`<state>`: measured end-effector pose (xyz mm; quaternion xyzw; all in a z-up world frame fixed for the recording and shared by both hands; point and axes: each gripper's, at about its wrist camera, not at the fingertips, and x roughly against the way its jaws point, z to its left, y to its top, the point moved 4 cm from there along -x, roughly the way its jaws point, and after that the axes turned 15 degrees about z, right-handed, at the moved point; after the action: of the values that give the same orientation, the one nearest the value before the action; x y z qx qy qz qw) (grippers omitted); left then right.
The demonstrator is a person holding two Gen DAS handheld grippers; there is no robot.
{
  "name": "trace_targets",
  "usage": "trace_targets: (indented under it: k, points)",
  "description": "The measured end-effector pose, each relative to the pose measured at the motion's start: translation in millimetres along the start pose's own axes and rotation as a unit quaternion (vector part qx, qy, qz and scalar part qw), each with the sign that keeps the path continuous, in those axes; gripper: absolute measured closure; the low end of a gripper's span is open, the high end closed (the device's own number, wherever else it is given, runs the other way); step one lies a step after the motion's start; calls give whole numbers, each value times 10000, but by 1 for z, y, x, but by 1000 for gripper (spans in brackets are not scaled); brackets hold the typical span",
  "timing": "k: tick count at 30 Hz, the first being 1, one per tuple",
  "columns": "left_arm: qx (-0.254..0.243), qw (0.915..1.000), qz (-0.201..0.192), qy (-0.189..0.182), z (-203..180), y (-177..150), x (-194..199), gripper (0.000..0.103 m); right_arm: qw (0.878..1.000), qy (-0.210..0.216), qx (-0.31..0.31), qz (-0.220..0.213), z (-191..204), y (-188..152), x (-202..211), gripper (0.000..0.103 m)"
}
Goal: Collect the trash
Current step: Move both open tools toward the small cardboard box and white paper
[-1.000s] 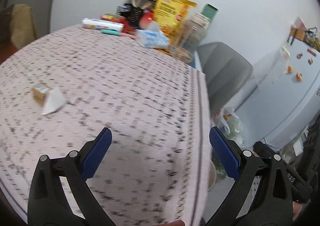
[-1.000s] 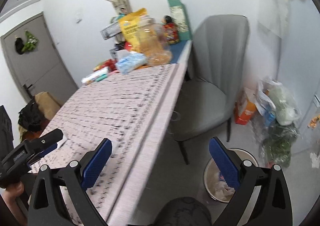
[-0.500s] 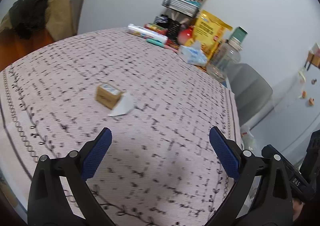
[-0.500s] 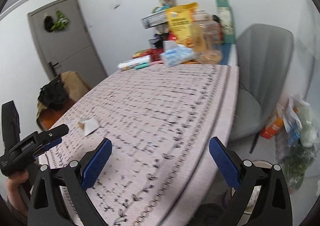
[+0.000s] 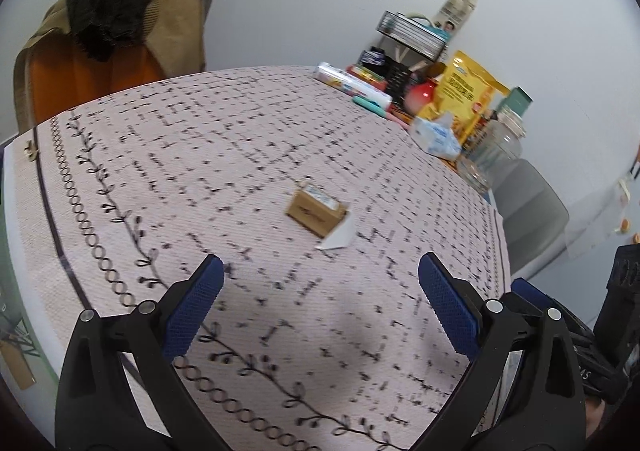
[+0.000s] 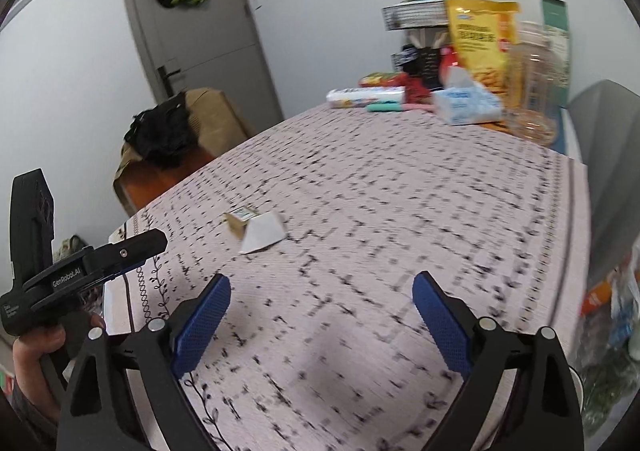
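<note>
A small brown cardboard box [image 5: 316, 211] lies on the pink patterned tablecloth [image 5: 200, 155], with a white scrap of paper [image 5: 340, 237] leaning against it. Both also show in the right wrist view, the box [image 6: 239, 218] and the paper [image 6: 263, 237]. My left gripper [image 5: 320, 291] is open and empty, a short way in front of the box. My right gripper [image 6: 320, 303] is open and empty above the table, to the right of the box. The left gripper's body [image 6: 80, 271] shows at the left of the right wrist view.
Groceries crowd the table's far end: a yellow bag [image 6: 482, 39], a tissue pack [image 6: 466, 105], a clear jar [image 6: 534, 91], a wire rack [image 5: 412, 33]. A chair draped with clothes [image 5: 112, 31] stands left, a grey chair [image 5: 528, 207] right. A grey door [image 6: 200, 31] is behind.
Both grippers have swung left, away from the floor bin and table edge. The box and paper now lie near the centre of both views, closer to the left gripper.
</note>
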<state>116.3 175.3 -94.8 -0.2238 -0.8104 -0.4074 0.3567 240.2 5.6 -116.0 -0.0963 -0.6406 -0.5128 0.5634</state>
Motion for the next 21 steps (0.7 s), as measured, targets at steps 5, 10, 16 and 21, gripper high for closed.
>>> trace_targets:
  k: [5, 10, 16, 21]
  points:
    - [210, 9997, -23, 75, 23, 4, 0, 7, 9992, 167, 210, 286, 19, 16, -30, 23]
    - [369, 9992, -28, 134, 41, 6, 1, 8, 9976, 174, 337, 573, 33, 29, -62, 32]
    - [547, 9982, -68, 237, 60, 9, 4, 9, 9947, 133, 591, 827, 50, 42, -97, 32]
    - [732, 9967, -50, 337, 76, 13, 2, 12, 9912, 21, 909, 958, 70, 53, -124, 33]
